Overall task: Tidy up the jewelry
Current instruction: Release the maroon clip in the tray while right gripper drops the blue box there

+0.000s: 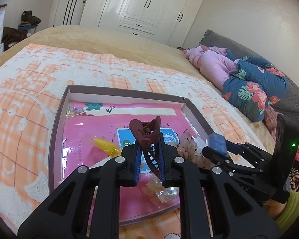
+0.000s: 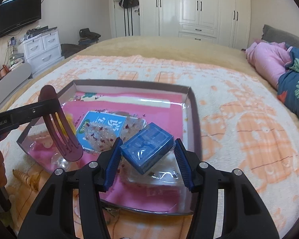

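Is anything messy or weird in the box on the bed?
Yes. Little dark red bits are scattered over the pink lining of the box like crumbs. A spiral hair tie also lies outside it on the blanket. The hair clip in the left claw looks whole.

We counted one shallow tray [image 2: 191, 107], one maroon claw clip [image 1: 147, 139], one blue box [image 2: 147, 149], one yellow clip [image 1: 105, 144], one amber spiral clip [image 2: 27, 178], one speckled clear pouch [image 2: 101, 134] and two grippers: left [image 1: 149, 159], right [image 2: 147, 159].
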Motion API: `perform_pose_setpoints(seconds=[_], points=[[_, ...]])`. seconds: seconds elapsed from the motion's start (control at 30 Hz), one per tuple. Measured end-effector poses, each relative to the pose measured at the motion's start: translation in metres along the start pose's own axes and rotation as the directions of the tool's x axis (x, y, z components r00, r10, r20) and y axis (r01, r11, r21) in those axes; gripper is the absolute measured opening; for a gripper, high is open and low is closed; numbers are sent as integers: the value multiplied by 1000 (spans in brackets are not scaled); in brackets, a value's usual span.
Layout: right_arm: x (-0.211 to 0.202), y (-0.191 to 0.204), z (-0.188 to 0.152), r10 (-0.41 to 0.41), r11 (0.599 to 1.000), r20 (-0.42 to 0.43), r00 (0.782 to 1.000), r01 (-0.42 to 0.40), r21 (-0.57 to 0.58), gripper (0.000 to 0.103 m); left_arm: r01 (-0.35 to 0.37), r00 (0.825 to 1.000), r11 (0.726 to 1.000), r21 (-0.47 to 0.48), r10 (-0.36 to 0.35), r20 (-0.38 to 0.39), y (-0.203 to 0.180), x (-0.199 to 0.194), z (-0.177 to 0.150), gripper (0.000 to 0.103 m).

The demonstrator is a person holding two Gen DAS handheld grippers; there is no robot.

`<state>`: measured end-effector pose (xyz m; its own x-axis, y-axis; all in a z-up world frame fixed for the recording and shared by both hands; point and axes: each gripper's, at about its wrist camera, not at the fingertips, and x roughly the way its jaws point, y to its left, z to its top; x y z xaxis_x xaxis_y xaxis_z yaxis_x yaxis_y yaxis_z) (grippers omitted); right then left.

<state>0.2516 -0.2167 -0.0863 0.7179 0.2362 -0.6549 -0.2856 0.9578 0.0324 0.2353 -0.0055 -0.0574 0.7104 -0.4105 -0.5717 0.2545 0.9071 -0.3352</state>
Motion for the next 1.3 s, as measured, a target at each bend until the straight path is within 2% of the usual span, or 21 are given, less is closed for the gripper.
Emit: perform_pose_setpoints(seconds=[0.2,0.33,0.6,0.77,1.0,1.3], points=[[2,1,-3,17,1000,-7,1000,-16,14,53,-2,1000,1000,-10,2,-13,4,4,-4,9],[-8,-2,-6,22,999,19,1000,-22,30,61,0,1000,1000,-3,0,-13,3,4,-4,10],[-36,-11,-16,23,997,68,997,-28,70,71,-3,1000,1000,19,3,12,-4,-4,-3,42],[-53,-13,-23,20,997,87,996,-26,76,77,-9,999,999,33,8,38,-9,-18,-2,53],[-71,-11,-32,24,998,105,994,-30,57,78,-34,997,997,63,30,65,-14,-40,-5,63],[-79,-1,-42,54,998,93,994,-58,39,78,-76,996,994,76,73,44,-8,-62,-27,64]])
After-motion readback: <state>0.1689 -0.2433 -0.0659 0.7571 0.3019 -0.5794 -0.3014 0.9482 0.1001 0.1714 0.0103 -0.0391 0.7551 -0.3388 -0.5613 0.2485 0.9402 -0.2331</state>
